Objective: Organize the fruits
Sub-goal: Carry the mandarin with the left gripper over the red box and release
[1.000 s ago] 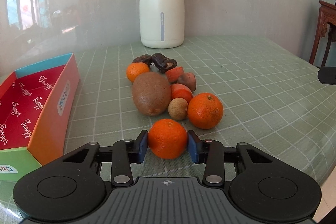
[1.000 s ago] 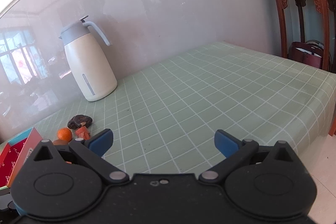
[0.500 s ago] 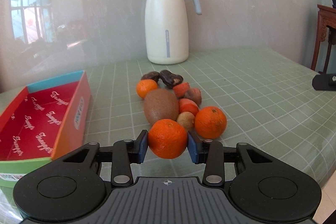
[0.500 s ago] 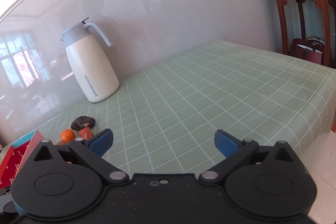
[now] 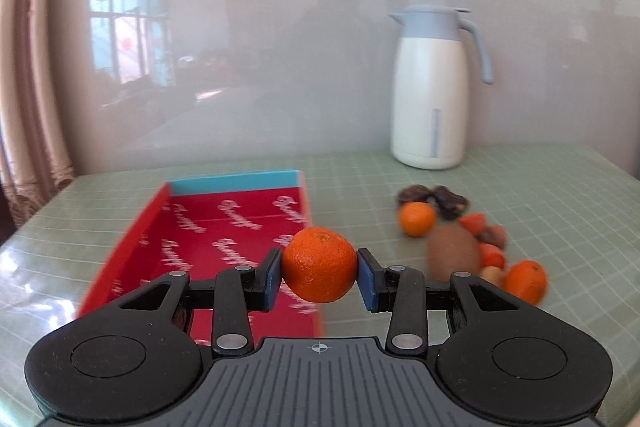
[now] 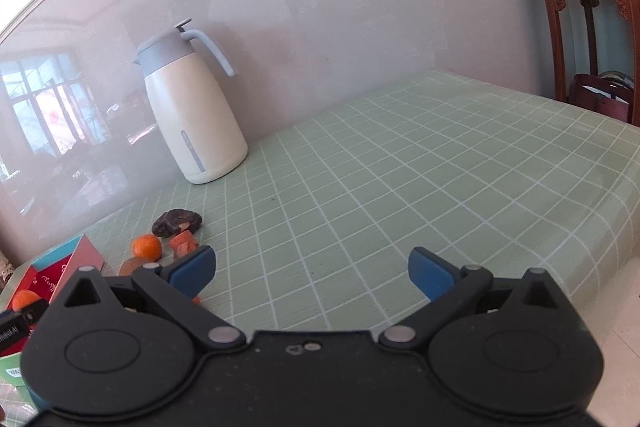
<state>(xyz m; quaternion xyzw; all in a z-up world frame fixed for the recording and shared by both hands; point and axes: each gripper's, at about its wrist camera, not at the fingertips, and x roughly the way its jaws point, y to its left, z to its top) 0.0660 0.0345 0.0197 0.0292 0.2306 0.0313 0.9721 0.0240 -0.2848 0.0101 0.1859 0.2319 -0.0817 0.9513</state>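
Left gripper [image 5: 319, 271] grasping a mandarin [image 5: 319, 269] above the red box [image 5: 208, 227].

The two blue pads press on both sides of the mandarin, which is lifted off the table [image 5: 560, 195] and sits over the right edge of the box. The box is open, with a red printed floor and a blue far wall. To the right of the box lies a pile of fruits [image 5: 468, 243]: two more mandarins, a brown kiwi and some small red and dark pieces, blurred. Behind the pile, far from the box, stands a white jug [image 5: 430, 99] with a grey-blue lid. The right gripper [image 6: 312, 269] is released, its pads wide apart over bare tablecloth, with nothing between them, to the right of the box.
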